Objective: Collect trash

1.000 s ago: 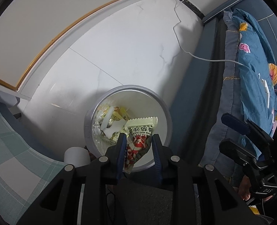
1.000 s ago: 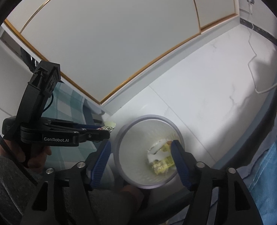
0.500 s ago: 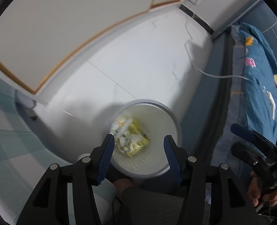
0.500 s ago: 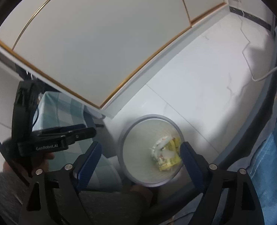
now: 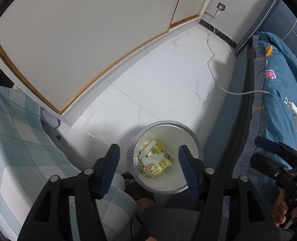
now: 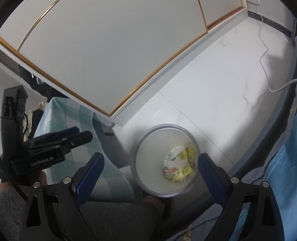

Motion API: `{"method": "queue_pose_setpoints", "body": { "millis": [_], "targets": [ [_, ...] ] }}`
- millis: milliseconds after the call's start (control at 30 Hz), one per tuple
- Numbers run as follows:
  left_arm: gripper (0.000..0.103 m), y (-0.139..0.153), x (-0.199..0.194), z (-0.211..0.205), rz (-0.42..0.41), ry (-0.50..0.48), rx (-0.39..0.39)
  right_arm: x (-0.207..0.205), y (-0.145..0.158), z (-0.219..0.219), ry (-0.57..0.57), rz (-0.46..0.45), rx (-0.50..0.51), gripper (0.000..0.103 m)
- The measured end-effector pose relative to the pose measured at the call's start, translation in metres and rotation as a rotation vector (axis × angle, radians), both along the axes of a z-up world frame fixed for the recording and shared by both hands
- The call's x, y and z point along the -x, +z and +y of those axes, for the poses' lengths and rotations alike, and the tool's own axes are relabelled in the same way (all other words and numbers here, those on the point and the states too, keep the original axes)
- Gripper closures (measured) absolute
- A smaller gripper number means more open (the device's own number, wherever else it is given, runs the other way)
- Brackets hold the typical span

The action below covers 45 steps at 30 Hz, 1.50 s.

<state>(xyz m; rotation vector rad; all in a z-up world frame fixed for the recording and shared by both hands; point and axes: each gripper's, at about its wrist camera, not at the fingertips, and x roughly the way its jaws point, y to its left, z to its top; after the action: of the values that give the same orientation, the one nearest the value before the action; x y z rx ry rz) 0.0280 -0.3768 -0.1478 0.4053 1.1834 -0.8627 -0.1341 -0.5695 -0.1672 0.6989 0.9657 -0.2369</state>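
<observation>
The trash (image 5: 154,161), a heap of yellow snack wrappers and crumpled white paper, lies at the bottom of the white bin (image 5: 186,136), which stands on the pale floor (image 5: 168,76) at about 6 o'clock in both wrist views. It sits low in the bin, which suggests loose pieces dropped in from above. The left gripper (image 5: 149,165) hangs above the bin mouth pointing steeply down, its blue-padded jaws opening with nothing between them but the view into the bin; it grips nothing. The right gripper (image 6: 150,171) also looks down over the bin from above, its jaws opening wide and empty, the bin framed between its pads. Both tools being over the bin and bare fits a drop just made, though that is a judgement. Outward, at 9 o'clock in the left view is a seat or low furniture under green checked cloth (image 5: 13,140), at 3 o'clock a bed with blue floral bedding (image 5: 279,92), and a white cable (image 5: 214,60) runs from a wall socket at 1 o'clock across the floor to the bed. The print on the wrappers is too small to read; the bin's near wall and base are cut off behind grey-clad legs and a foot at 6 o'clock, and whether more trash remains elsewhere in the room cannot be told.
</observation>
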Motion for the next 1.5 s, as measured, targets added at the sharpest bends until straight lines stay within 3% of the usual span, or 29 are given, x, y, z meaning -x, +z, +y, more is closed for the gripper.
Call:
{"method": "queue_pose_setpoints", "body": {
  "millis": [467, 1500],
  "targets": [
    [0.045, 0.0095, 0.0058, 0.0043, -0.064, 0.012, -0.015, -0.0016, 0.0041, 0.0067, 0.016, -0.004, 0.019, 0.008],
    [0.045, 0.0108, 0.0062, 0.0063, -0.063, 0.025, -0.015, -0.0001, 0.0054, 0.0059, -0.004, -0.014, 0.021, 0.008]
  ]
}}
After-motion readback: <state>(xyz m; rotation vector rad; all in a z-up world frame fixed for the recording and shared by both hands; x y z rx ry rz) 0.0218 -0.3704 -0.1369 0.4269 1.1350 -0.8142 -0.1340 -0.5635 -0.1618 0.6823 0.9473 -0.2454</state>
